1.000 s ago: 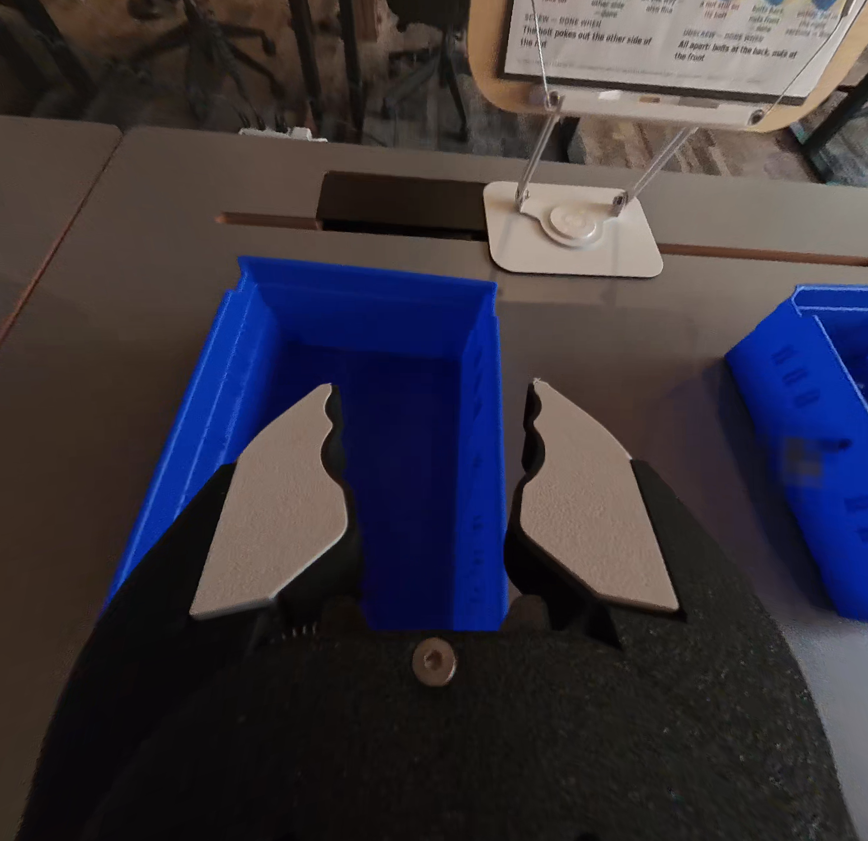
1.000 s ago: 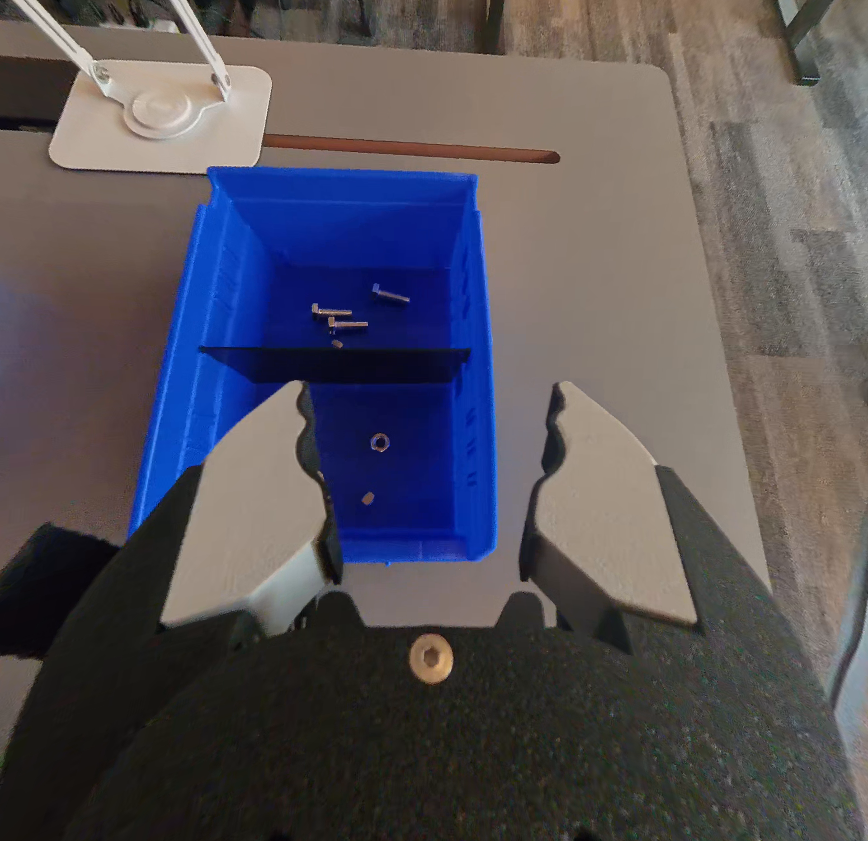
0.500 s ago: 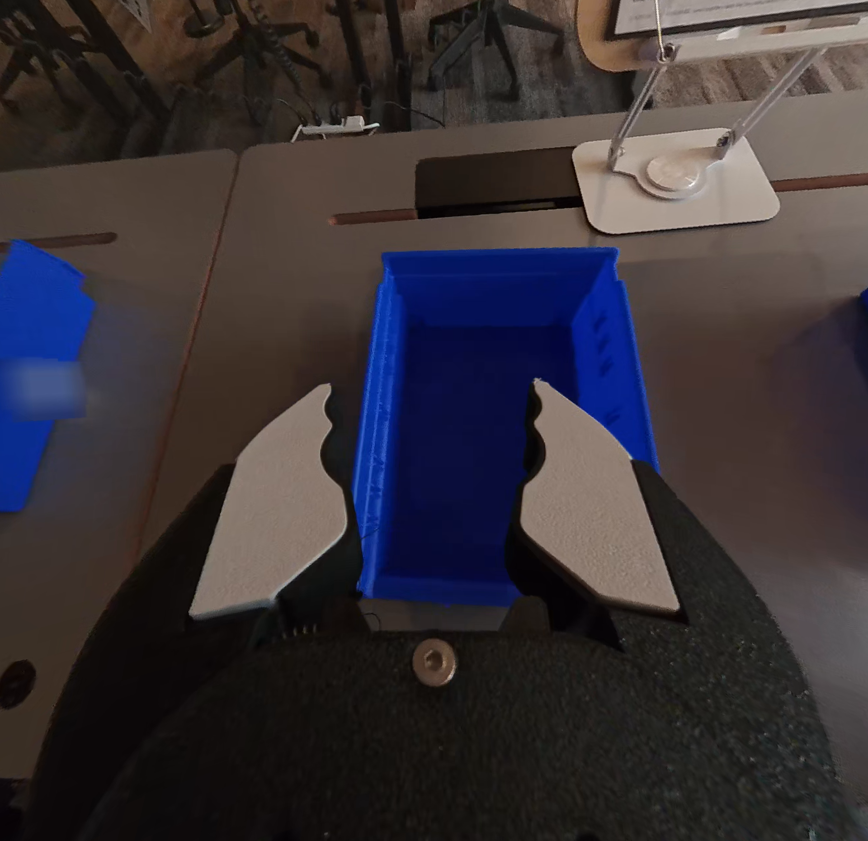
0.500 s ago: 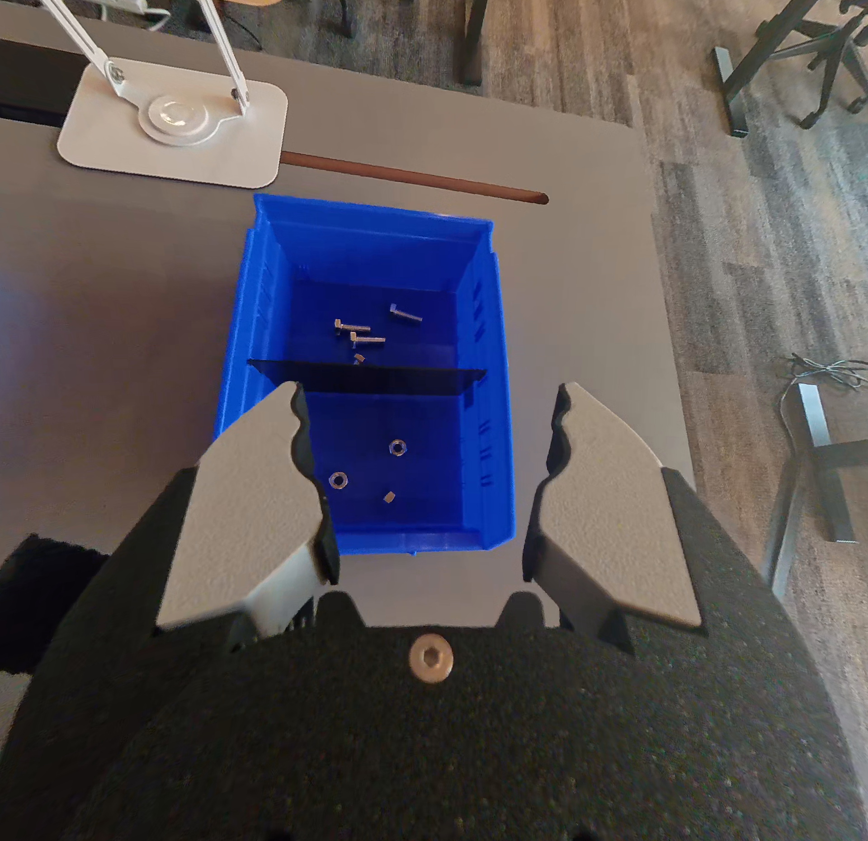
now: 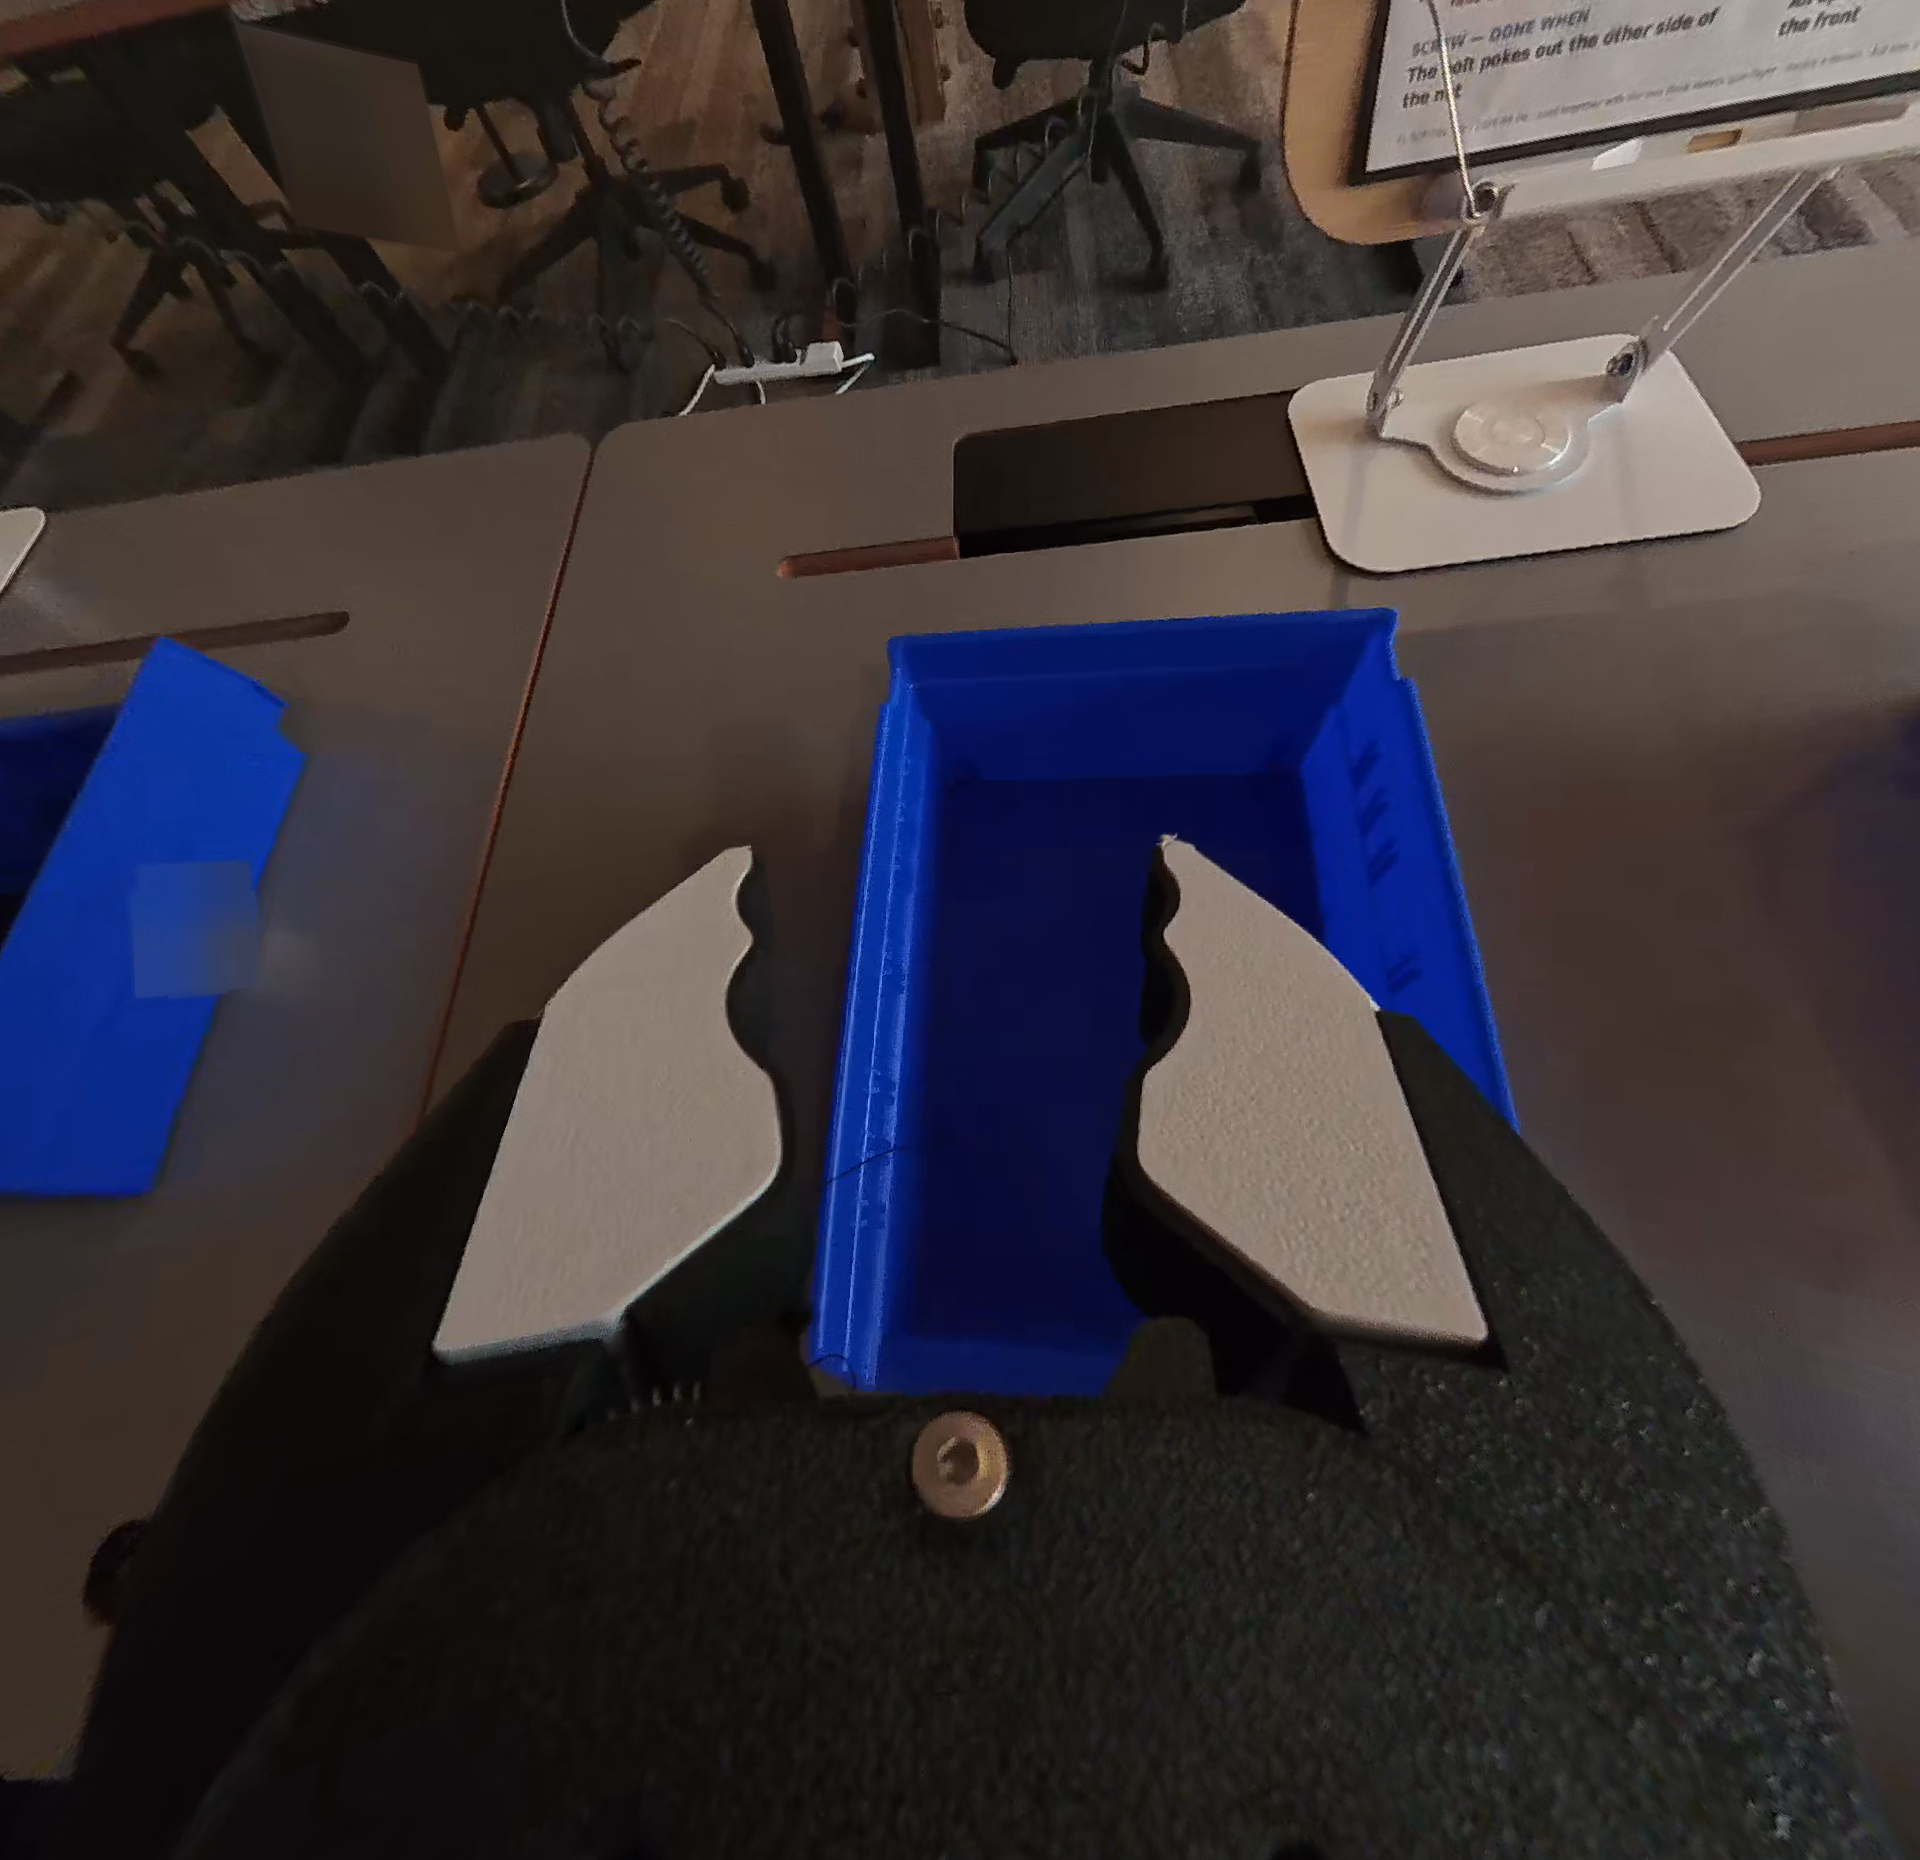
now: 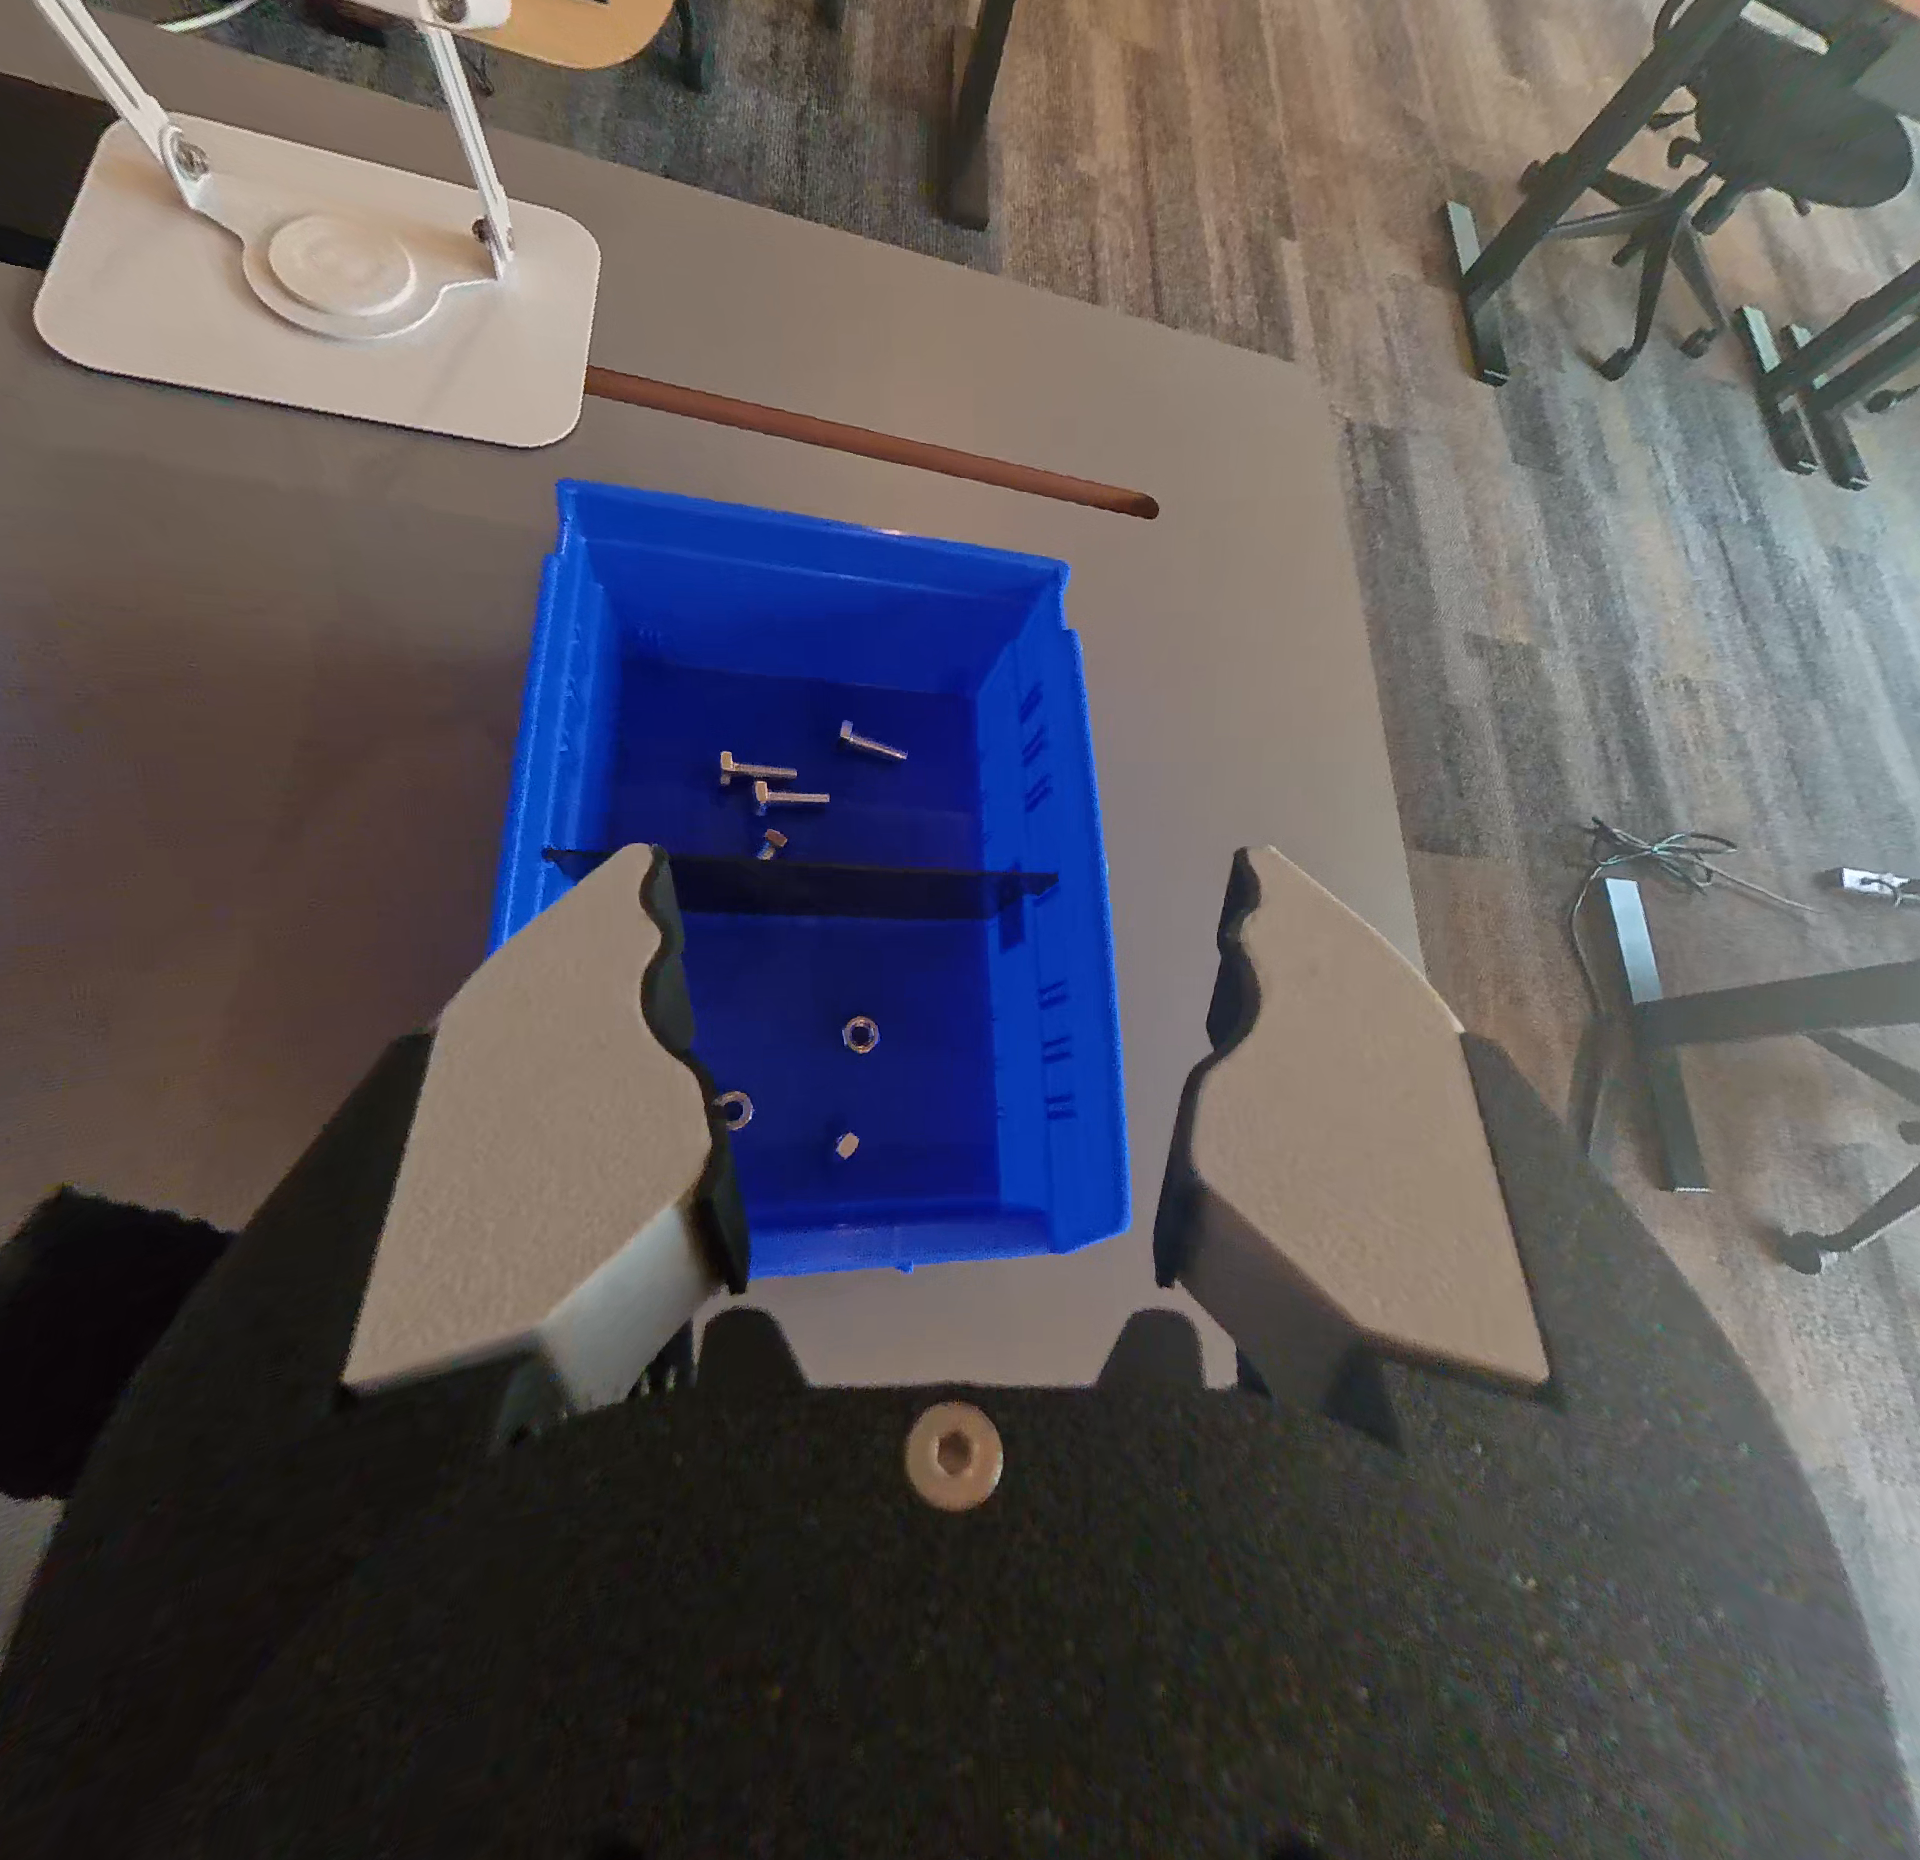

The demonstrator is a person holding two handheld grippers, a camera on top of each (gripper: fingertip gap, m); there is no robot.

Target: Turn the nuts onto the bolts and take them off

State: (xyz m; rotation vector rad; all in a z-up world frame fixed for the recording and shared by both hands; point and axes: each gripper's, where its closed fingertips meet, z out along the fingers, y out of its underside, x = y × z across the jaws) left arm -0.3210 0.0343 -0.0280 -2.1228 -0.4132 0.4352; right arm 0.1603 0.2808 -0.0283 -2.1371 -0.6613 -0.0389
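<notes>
In the right wrist view a blue bin (image 6: 1081,979) with a dark divider (image 6: 831,880) sits on the grey table. Several small bolts (image 6: 756,770) lie in its far half and three nuts (image 6: 860,1034) lie in its near half. My right gripper (image 6: 951,875) is open and empty, held above the bin's near half. In the left wrist view an empty blue bin (image 5: 1382,875) sits on the table. My left gripper (image 5: 956,854) is open and empty above that bin's near left part.
A white stand base (image 5: 1527,460) holding an instruction board (image 5: 1621,34) sits behind the bins; it also shows in the right wrist view (image 6: 312,283). Another blue bin (image 5: 125,937) is on the neighbouring table at left. The table's right edge (image 6: 1371,667) drops to the floor.
Both grippers have risen and drawn back, so the bins look smaller and farther. The left view has swung left, bringing the far-left bin into sight. Both grippers stay open.
</notes>
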